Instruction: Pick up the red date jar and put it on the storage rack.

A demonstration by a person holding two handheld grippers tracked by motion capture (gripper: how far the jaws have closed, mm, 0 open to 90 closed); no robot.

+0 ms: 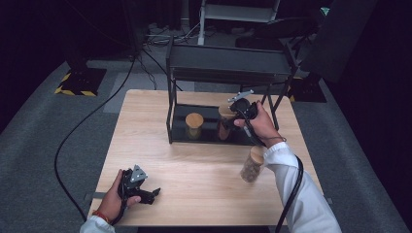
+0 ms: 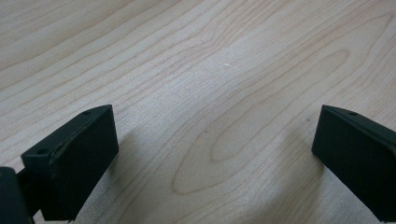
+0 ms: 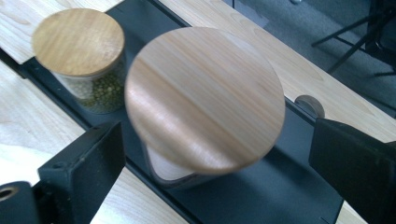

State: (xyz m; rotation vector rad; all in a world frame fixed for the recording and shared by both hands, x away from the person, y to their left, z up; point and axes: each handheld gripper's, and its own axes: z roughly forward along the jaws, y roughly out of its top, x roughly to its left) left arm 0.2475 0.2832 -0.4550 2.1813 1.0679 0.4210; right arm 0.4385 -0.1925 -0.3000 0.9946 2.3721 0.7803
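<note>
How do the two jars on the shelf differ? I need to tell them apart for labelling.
The left jar holds small greenish grains; the right jar shows reddish-brown contents in the high view. The left jar stands free; the right jar sits between the right gripper's open fingers. Both have round wooden lids and stand upright on the black shelf.

A light wooden table (image 1: 194, 160) with visible grain stands on grey carpet (image 1: 29, 145), lit from above while the room beyond falls into near darkness. Black cables (image 1: 73, 131) trail across the floor to the left, past a black stand base (image 1: 80, 80) edged with yellow-and-black hazard tape. Behind the table are dark equipment stands (image 1: 335, 39) and a pale metal frame (image 1: 238, 12) (details there are dim).
</note>
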